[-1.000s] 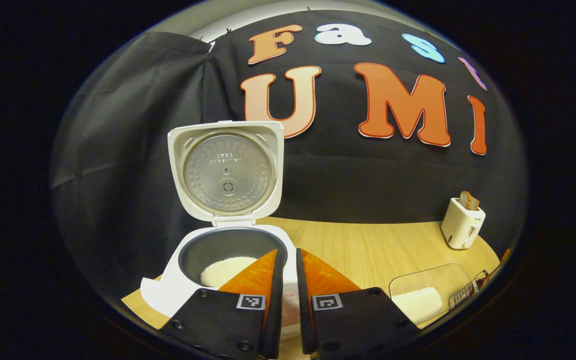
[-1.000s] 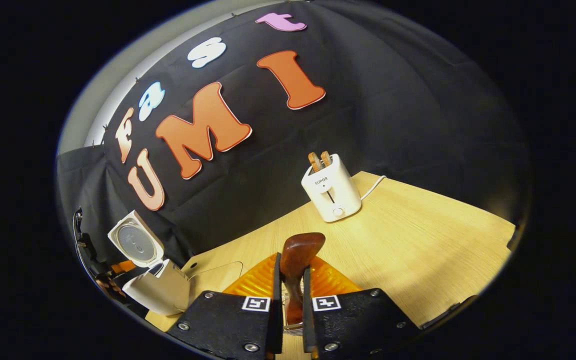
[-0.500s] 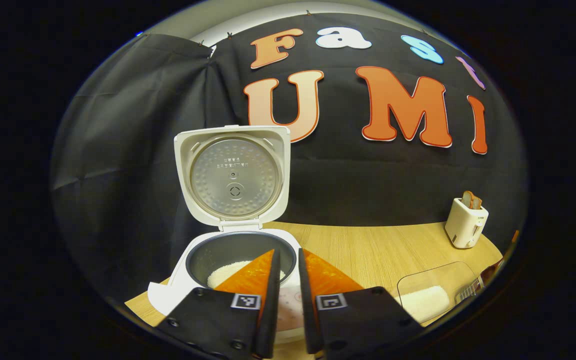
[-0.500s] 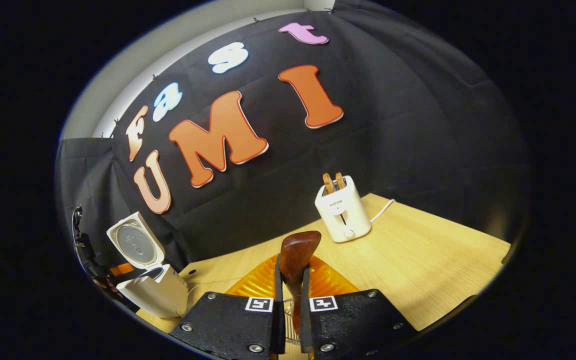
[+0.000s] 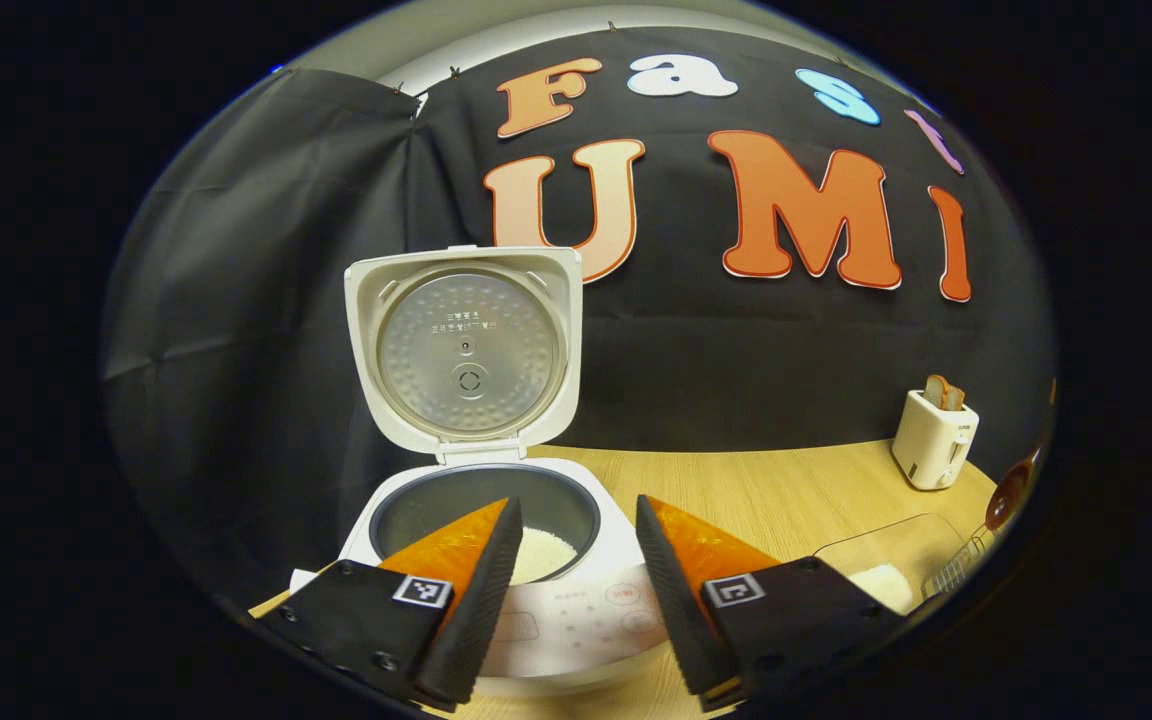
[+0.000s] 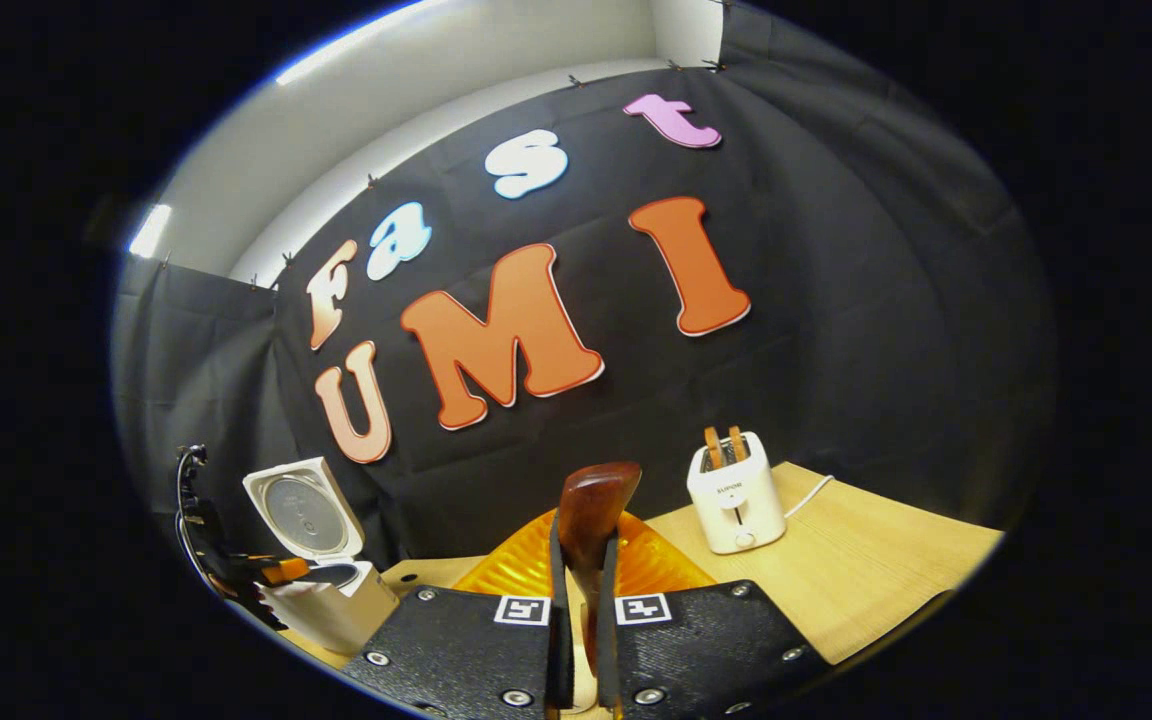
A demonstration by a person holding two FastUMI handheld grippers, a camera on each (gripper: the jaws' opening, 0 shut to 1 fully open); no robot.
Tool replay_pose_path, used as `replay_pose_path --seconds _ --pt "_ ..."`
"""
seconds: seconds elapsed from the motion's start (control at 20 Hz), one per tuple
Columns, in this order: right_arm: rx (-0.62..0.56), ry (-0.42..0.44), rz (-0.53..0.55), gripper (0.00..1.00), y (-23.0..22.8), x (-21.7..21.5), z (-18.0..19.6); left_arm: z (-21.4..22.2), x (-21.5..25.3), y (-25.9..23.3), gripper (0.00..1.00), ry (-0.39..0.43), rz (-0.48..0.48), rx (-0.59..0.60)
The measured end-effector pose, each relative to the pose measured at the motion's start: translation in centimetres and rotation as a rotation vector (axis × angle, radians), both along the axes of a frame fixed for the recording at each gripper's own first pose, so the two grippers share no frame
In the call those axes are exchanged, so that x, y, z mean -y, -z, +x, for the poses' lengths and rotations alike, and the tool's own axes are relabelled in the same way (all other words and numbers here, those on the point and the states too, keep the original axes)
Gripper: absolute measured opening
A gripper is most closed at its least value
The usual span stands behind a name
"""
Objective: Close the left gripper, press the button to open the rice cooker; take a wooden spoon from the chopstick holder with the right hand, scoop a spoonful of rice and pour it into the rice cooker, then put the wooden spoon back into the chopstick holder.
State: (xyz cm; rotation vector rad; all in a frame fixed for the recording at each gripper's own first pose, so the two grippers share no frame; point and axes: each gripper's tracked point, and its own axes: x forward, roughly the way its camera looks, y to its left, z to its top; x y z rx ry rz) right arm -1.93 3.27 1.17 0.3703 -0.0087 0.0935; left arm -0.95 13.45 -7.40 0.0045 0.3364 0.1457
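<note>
Over the front edge of the rice cooker (image 5: 496, 560) your left tongs (image 5: 571, 560) hang with their fingers spread wide apart, nothing between them. You see the cooker's lid (image 5: 464, 350) standing upright and white rice (image 5: 543, 553) lying in the grey pot. Your right tongs (image 6: 576, 590) are clamped on the wooden spoon (image 6: 593, 520), whose dark bowl sticks up above the fingertips. Farther right on the tabletop (image 5: 766, 485) stand a white toaster (image 5: 934, 438) and a clear container of rice (image 5: 886, 565).
</note>
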Motion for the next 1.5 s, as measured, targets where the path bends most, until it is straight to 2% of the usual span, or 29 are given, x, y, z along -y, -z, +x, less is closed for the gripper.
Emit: replay_pose_path --seconds 0.2,0.25,0.3,0.35,0.4,0.5,0.55,0.75,0.8,1.15,1.5 --pt "0.066 -0.059 -0.026 0.09 -2.0 -3.0 0.9 -0.4 -0.7 0.0 0.85 -0.009 0.007 0.008" --pt "0.076 -0.073 -0.04 0.09 -2.1 -3.8 1.1 -0.5 -0.9 0.0 0.81 -0.012 0.01 0.011" --pt "0.083 -0.087 -0.054 0.09 -2.0 -4.6 1.3 -0.7 -1.1 -0.2 0.85 -0.016 0.015 0.015" --pt "0.085 -0.103 -0.067 0.09 -1.9 -5.5 1.5 -0.9 -1.5 -0.3 0.81 -0.021 0.022 0.022" --pt "0.086 -0.12 -0.077 0.09 -1.7 -6.3 1.7 -1.2 -1.7 -0.4 0.85 -0.026 0.029 0.025" --pt "0.081 -0.153 -0.097 0.09 -1.2 -7.8 1.8 -1.5 -2.4 -0.6 0.82 -0.04 0.044 0.034" --pt "0.076 -0.163 -0.108 0.09 -0.7 -8.4 2.1 -1.5 -2.7 -0.7 0.86 -0.046 0.049 0.036" --pt "0.048 -0.188 -0.184 0.09 1.6 -10.5 3.0 -2.1 -4.2 -0.6 0.91 -0.071 0.069 0.036" --pt "0.036 -0.193 -0.209 0.09 2.3 -11.0 3.2 -2.3 -4.3 -0.4 0.89 -0.076 0.073 0.038" --pt "-0.083 -0.192 -0.444 0.09 8.6 -13.5 4.0 -2.8 -5.9 0.3 0.91 -0.102 0.082 0.022" --pt "-0.139 -0.203 -0.565 0.1 12.3 -14.3 3.2 -3.7 -7.6 0.2 0.89 -0.149 0.08 0.04"
